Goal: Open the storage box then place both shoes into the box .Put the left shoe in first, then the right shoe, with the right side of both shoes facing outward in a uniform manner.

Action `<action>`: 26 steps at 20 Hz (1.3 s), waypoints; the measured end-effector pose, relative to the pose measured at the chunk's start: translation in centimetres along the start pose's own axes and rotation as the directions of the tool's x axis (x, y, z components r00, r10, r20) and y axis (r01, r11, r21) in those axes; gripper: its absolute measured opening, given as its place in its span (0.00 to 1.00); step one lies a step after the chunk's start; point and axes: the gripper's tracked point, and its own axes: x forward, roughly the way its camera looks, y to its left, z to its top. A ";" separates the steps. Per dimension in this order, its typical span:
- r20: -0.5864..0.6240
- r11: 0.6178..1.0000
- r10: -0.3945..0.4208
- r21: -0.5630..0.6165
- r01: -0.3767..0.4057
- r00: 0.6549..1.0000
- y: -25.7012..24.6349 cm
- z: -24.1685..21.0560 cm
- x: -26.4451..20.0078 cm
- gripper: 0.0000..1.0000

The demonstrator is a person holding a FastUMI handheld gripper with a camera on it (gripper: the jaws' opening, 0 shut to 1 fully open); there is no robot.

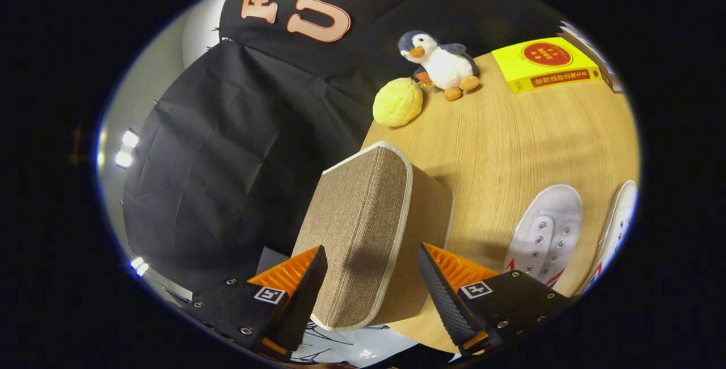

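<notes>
— Storage box [368, 233]: where is it?
— At the table [510, 142] edge, lid edge between my tool's [371, 284] spread fingers, not pinched.
— Risk?
— I judge the fabric lid could slip, or the box slide off the edge.
— Count?
— One box, two shoes: one [547, 233] beside it, another [615, 233] further out.

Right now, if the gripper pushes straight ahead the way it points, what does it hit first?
Most likely the storage box. The gripper is open, with the box's trimmed edge lying between its fingers, so it would meet that edge almost at once. Whether the fingers touch the box already is unclear.
</notes>
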 end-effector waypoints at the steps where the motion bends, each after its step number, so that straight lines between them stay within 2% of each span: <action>1: -0.005 1.000 0.016 0.018 -0.016 1.000 0.4 -0.2 0.5 0.96; 7: -0.061 0.990 0.076 0.122 -0.069 0.995 0.4 -1.8 2.8 0.96; 10: -0.051 0.976 0.139 0.177 -0.129 0.989 2.1 -2.0 2.3 0.95; 11: -0.037 0.977 0.130 0.177 -0.121 0.991 2.2 -1.8 1.9 0.94; 13: -0.034 0.980 0.118 0.167 -0.111 0.992 1.9 -1.7 1.2 0.87; 14: -0.032 0.978 0.121 0.174 -0.114 0.992 1.9 -1.6 0.6 0.80; 17: 0.003 0.974 0.143 0.176 -0.142 0.990 2.9 -0.9 -1.2 0.69; 19: 0.044 0.965 0.181 0.187 -0.186 0.983 4.4 0.0 -2.3 0.58; 20: 0.049 0.963 0.189 0.186 -0.195 0.981 5.1 0.3 -2.3 0.48; 21: 0.044 0.966 0.188 0.173 -0.193 0.981 5.6 0.1 -2.3 0.45; 23: 0.019 0.979 0.162 0.121 -0.163 0.987 6.0 -0.1 -1.7 0.40; 26: -0.063 0.992 0.063 0.110 -0.055 0.996 3.9 -2.1 -0.5 0.35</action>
